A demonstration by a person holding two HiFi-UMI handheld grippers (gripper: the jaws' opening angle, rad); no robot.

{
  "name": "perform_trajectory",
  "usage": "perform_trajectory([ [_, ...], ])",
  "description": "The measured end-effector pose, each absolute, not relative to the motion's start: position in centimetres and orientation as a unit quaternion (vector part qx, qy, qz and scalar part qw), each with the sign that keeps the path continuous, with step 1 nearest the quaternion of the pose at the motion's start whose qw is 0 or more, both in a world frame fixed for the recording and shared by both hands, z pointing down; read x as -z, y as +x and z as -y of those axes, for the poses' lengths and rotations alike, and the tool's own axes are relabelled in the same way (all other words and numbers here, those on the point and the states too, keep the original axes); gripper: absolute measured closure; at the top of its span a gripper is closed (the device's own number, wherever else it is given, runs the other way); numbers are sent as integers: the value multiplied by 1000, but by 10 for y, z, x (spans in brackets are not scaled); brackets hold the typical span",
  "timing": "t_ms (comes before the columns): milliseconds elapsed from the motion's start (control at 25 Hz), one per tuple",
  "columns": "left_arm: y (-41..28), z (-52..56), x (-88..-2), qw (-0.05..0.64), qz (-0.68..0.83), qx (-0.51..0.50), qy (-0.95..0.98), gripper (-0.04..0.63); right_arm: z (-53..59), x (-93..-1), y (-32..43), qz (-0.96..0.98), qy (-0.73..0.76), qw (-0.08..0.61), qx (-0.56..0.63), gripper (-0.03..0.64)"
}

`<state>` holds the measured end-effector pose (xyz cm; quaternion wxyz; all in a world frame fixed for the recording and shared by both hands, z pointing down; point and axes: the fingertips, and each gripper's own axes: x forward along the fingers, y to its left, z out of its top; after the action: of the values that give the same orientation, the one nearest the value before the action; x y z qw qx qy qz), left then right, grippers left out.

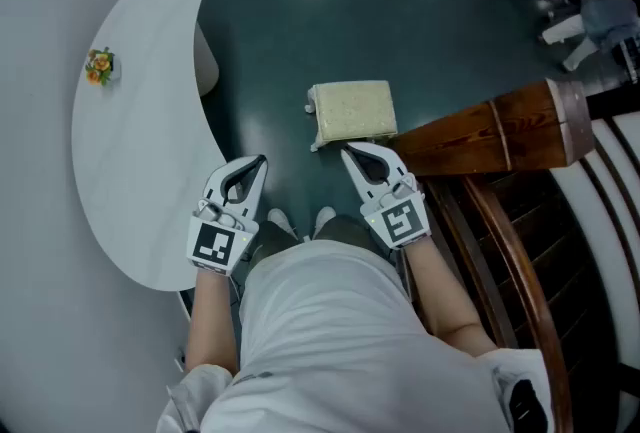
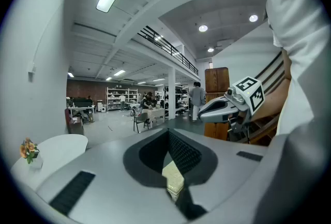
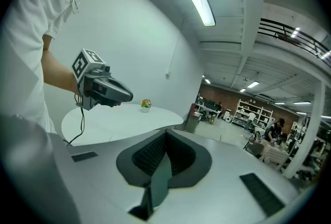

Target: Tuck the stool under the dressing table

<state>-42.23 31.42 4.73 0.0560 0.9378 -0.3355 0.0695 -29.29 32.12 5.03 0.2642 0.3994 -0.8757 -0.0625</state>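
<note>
Dark teal floor (image 1: pixel 330 31) fills most of the head view ahead of you.

Dressing table (image 1: pixel 140 141): white, curved top, along your left. Its concave edge faces the open floor. Nothing on it but one small item near the far end.

Wooden stair post (image 1: pixel 500 136) and curved handrail (image 1: pixel 520 271): brown, on your right, running back past your right arm.

Stool (image 1: pixel 352 111): cream cushioned seat, square, standing on the floor straight ahead of your shoes (image 1: pixel 281 219). It sits out in the open, clear of the dressing table and not under it. Its right near corner is just beside the wooden stair post.

Left gripper (image 1: pixel 258 161): you hold it low in front of you, over the floor by the table's edge, tips aimed forward. Jaws pressed together, nothing between them; the stool's cushion only shows beyond the tips.

Right gripper (image 1: pixel 347 153): same height, tips just short of the stool's near edge, not touching as far as the head view shows. Jaws together, empty.

Flower pot (image 1: pixel 99 66): tiny, orange and yellow blooms, upright on the table's far left part.
</note>
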Motion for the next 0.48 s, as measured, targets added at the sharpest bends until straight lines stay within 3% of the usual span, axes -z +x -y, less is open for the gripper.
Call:
perform_trajectory([
  [480, -460, -305, -85, 80, 329, -77, 938, 594, -318, -78, -322, 862, 401, 304, 53, 606],
])
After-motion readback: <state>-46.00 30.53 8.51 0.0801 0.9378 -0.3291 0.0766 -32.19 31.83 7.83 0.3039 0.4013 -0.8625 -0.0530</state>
